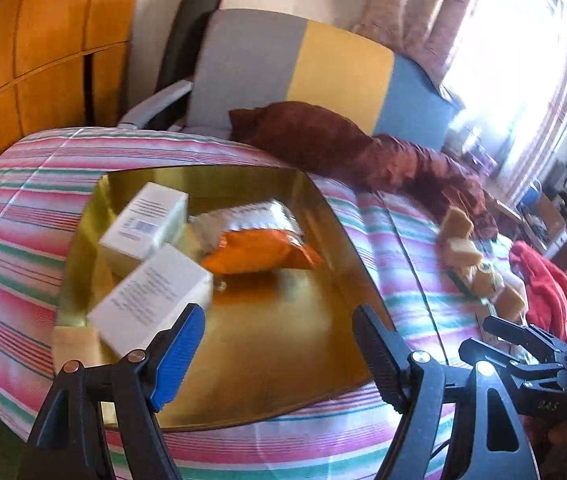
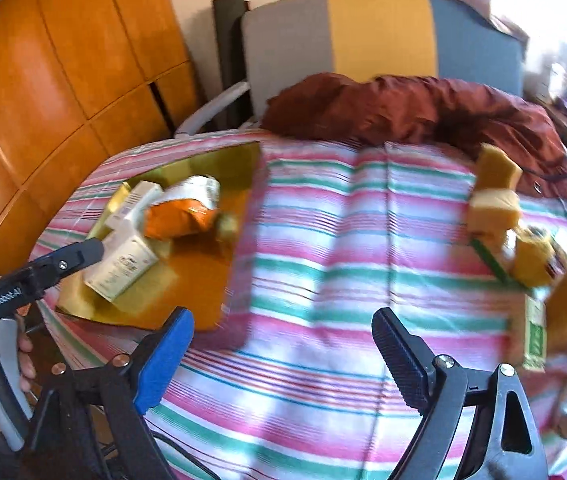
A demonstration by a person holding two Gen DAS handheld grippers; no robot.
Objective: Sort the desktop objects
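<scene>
While the loose pile of yellow sponges (image 2: 497, 200) and small green-printed packets (image 2: 533, 334) lies strewn along the far right side of the striped cloth, it sits ahead and to the right of the right gripper (image 2: 283, 360), and well apart from the gold tray (image 2: 203, 292) on the left. I would judge that offset to be what the coming move turns on. The right gripper is plainly the nearer tool to the pile; the left gripper (image 1: 279, 356) hangs over the tray's near edge instead.

The pile runs in a rough line from the far side of the cloth toward the near right corner, so its long axis slants across the right gripper's line of reach, not along it. The sponges look soft and blocky, tumbled at odd angles, some touching each other. The packets are flat and partly tucked beneath them. The picture is blurred there, so finer detail is lost.

Both grippers stand with jaws spread wide and nothing between them.

Inside the tray already lie two white boxes (image 1: 147, 304), an orange pouch (image 1: 259, 254) and a silvery packet (image 1: 251, 216), crowded toward its far left end. Its near right part is bare gold.

Beyond the striped cloth (image 2: 323, 280) a dark red garment (image 2: 403, 108) is heaped against a grey, yellow and blue chair back (image 2: 379, 36).
</scene>
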